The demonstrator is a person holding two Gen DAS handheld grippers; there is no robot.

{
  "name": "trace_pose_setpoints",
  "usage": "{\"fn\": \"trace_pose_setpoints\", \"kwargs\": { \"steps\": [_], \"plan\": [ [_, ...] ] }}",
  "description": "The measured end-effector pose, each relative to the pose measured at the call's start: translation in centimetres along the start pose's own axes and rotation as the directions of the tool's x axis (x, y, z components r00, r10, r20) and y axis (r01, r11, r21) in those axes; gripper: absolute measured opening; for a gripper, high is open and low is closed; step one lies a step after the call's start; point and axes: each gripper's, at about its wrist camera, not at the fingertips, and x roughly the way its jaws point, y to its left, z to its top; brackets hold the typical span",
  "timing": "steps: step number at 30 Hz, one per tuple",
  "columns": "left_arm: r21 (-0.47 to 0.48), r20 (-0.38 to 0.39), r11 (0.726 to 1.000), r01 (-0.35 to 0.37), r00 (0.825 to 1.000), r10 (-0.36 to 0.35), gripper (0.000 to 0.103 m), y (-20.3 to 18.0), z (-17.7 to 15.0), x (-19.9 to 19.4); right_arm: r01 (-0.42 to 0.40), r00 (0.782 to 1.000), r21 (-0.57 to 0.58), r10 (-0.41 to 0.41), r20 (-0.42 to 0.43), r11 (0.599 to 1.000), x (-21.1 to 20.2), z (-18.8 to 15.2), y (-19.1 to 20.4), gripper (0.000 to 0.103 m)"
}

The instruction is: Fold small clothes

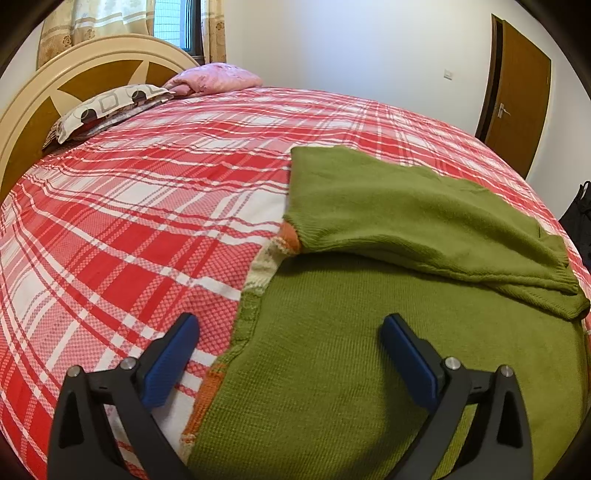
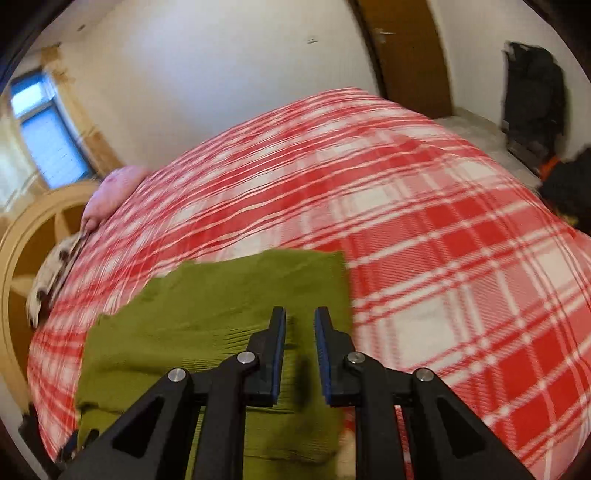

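Left wrist: tongs (image 1: 290,326) spread wide over green sweater (image 1: 369,369).

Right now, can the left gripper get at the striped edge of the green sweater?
Probably yes. The left gripper is open and holds nothing, and the sweater lies flat on the bed. Its striped edge sits uncovered between the fingers, so nothing seems to block it.

Home bedroom, plaid-covered bed (image 1: 129,206), wooden headboard (image 1: 44,92), pillows (image 1: 110,103), curtained window (image 1: 173,22), door (image 1: 517,96)
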Motion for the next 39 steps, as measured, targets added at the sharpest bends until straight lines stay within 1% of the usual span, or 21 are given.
{"fn": "trace_pose_setpoints", "kwargs": {
  "steps": [2, 3, 4, 5, 6, 8, 11, 14, 15, 16, 17, 18, 20, 22, 24, 26, 29, 33, 35, 37, 39],
  "plan": [
    [-0.002, -0.002, 1.000, 0.002, 1.000, -0.002, 0.102, 0.0, 0.0, 0.0, -0.024, 0.999, -0.054, 0.023, -0.024, 0.998, 1.0, 0.0, 1.5, 0.020],
    [-0.001, -0.004, 1.000, 0.000, 1.000, 0.000, 0.102, -0.1, 0.0, -0.1, -0.024, 0.999, -0.068, 0.021, -0.038, 0.997, 1.4, 0.0, 1.9, 0.033],
    [0.001, -0.008, 1.000, -0.001, 1.000, 0.001, 0.102, -0.1, 0.1, -0.2, -0.024, 0.999, -0.072, 0.020, -0.043, 0.997, 1.6, -0.2, 2.1, 0.041],
    [0.004, -0.016, 1.000, -0.004, 1.000, 0.004, 0.102, -0.2, 0.2, -0.3, -0.022, 0.999, -0.073, 0.019, -0.043, 0.997, 1.7, -0.3, 2.2, 0.052],
    [0.009, -0.023, 1.000, -0.006, 1.000, 0.006, 0.102, -0.2, 0.4, -0.6, -0.026, 0.999, -0.073, 0.023, -0.039, 0.997, 1.8, -0.4, 2.2, 0.055],
    [0.010, -0.007, 1.000, 0.002, 1.000, -0.002, 0.102, -0.1, 1.0, -1.3, -0.027, 0.999, -0.068, 0.024, -0.045, 0.997, 2.1, -0.6, 2.1, 0.055],
    [-0.017, 0.034, 1.000, -0.007, 0.999, 0.007, 0.102, 0.1, 2.8, -2.1, 0.023, 0.999, -0.097, -0.027, -0.036, 0.995, 2.6, -0.4, 2.2, 0.055],
    [-0.049, 0.033, 0.998, -0.025, 0.999, 0.027, 0.102, 0.2, 5.0, -1.2, 0.019, 0.995, -0.162, -0.035, -0.096, 0.987, 4.4, -0.8, 3.1, 0.055],
    [-0.053, 0.023, 0.998, -0.037, 0.999, 0.038, 0.102, 0.0, 5.7, -0.5, 0.042, 0.991, -0.200, -0.066, -0.117, 0.979, 5.2, -1.2, 3.7, 0.053],
    [-0.053, 0.016, 0.997, -0.047, 0.999, 0.048, 0.102, -0.2, 6.1, 0.1, 0.071, 0.989, -0.239, -0.100, -0.111, 0.968, 5.4, -1.6, 4.1, 0.049],
    [-0.060, 0.003, 0.997, -0.055, 0.998, 0.055, 0.102, -0.5, 6.7, 1.0, 0.105, 0.987, -0.293, -0.135, -0.085, 0.950, 5.4, -1.9, 4.8, 0.033],
    [-0.066, -0.011, 0.996, -0.058, 0.998, 0.058, 0.102, -0.6, 6.8, 1.6, 0.095, 0.988, -0.314, -0.128, -0.087, 0.945, 5.3, -2.0, 5.1, 0.009],
    [-0.063, -0.081, 0.995, -0.075, 0.994, 0.070, 0.102, -1.0, 6.6, 3.6, 0.087, 0.988, -0.325, -0.123, -0.090, 0.942, 4.9, -1.9, 5.3, 0.007],
    [-0.042, -0.132, 0.995, -0.089, 0.988, 0.083, 0.102, -1.3, 5.7, 4.8, 0.112, 0.990, -0.352, -0.134, -0.039, 0.929, 4.2, -1.6, 5.5, 0.006],
    [-0.046, -0.094, 0.995, -0.087, 0.992, 0.082, 0.102, -1.2, 4.9, 4.4, 0.159, 0.987, -0.345, -0.159, 0.029, 0.925, 3.5, -1.1, 5.2, 0.006],
    [-0.039, -0.105, 0.995, -0.089, 0.991, 0.084, 0.103, -1.0, 4.9, 4.5, 0.170, 0.985, -0.319, -0.173, 0.019, 0.932, 4.2, -0.7, 4.5, 0.006],
    [-0.041, -0.117, 0.996, -0.083, 0.990, 0.078, 0.103, -0.8, 4.9, 4.6, 0.236, 0.969, -0.350, -0.248, 0.010, 0.906, 5.9, -1.2, 3.9, 0.006],
    [-0.029, -0.107, 0.995, -0.096, 0.990, 0.092, 0.103, -1.2, 4.9, 4.6, 0.221, 0.973, -0.311, -0.232, 0.001, 0.924, 5.6, -0.8, 3.3, 0.006],
    [-0.018, -0.100, 0.994, -0.108, 0.989, 0.106, 0.103, -1.6, 5.0, 4.7, 0.237, 0.971, -0.301, -0.228, 0.064, 0.924, 3.8, -0.8, 3.7, 0.006],
    [-0.019, -0.096, 0.994, -0.108, 0.990, 0.106, 0.103, -1.5, 5.0, 4.7, 0.196, 0.979, -0.306, -0.166, 0.119, 0.932, 1.1, -1.3, 4.8, 0.007],
    [-0.030, -0.100, 0.994, -0.104, 0.990, 0.101, 0.103, -1.4, 5.0, 4.7, 0.125, 0.990, -0.335, -0.093, 0.109, 0.934, -0.5, -2.3, 6.1, 0.007]
  ]
}}
